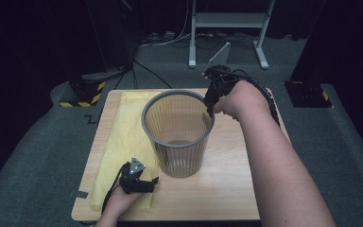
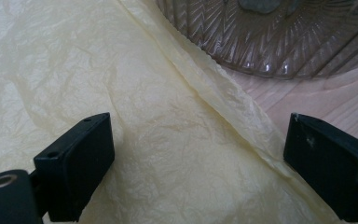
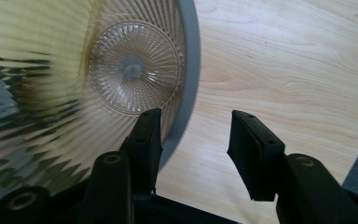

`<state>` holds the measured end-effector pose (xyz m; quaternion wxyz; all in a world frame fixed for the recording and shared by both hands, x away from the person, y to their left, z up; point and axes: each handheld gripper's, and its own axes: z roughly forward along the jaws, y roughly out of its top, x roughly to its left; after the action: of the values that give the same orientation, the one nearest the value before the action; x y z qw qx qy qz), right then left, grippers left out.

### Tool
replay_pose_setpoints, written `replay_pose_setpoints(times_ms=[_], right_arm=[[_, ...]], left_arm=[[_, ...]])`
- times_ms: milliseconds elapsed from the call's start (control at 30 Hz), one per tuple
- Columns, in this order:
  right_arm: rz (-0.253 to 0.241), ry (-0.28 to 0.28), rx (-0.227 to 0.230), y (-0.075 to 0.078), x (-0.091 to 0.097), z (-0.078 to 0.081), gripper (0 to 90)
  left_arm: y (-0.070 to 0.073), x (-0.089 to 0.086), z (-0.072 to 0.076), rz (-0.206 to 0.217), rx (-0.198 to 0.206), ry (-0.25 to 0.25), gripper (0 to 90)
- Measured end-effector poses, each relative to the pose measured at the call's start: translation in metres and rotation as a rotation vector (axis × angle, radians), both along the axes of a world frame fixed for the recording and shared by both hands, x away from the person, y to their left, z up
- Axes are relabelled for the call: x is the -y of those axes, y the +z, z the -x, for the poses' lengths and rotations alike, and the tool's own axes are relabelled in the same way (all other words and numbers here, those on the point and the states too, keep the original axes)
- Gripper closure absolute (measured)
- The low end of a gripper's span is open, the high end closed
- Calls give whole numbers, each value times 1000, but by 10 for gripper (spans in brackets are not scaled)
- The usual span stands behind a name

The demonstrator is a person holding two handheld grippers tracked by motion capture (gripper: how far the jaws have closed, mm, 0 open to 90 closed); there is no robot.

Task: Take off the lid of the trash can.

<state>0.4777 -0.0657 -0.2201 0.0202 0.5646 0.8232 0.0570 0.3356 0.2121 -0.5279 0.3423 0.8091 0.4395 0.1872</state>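
Bin point(image 1: 178, 132) stands upright mid-table, partly on the yellow bag point(image 1: 123, 137). Right gripper point(image 1: 211, 101) hangs over the rim's far-right side, jaws apart astride it, gripping nothing. Left gripper point(image 1: 144, 182), released, hovers over the bag just beside the bin's base.

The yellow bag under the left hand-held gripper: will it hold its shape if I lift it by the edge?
Probably not. The yellow bag looks thin and crinkled, so it should droop. Likely very light. The bin sits partly on it, so it may drag.
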Motion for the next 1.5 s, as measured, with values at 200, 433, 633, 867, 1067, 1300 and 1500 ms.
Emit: replay_pose_setpoints(times_ms=[200, 433, 633, 867, 1067, 1300, 1500], right_arm=[[-14, -40, -33, -4, -4, -7, 604], [-37, -69, -65, -11, -1, -13, 667], [-55, -89, -76, -14, 1, -15, 739], [-66, -92, -90, -19, -2, -16, 767], [-52, -95, -85, -23, -3, -16, 797], [-55, -101, -39, -7, -5, -14, 808], [-94, -105, -23, -2, -1, -12, 816]], left_arm=[[0, 0, 0, 2, -3, 1, 85], [0, 0, 0, 3, -3, 1, 85], [0, 0, 0, 3, -1, 0, 85], [0, 0, 0, 3, 1, 0, 85], [0, 0, 0, 3, 2, -1, 85], [0, 0, -1, 6, 3, 1, 85], [0, 0, -1, 6, 3, 1, 85]])
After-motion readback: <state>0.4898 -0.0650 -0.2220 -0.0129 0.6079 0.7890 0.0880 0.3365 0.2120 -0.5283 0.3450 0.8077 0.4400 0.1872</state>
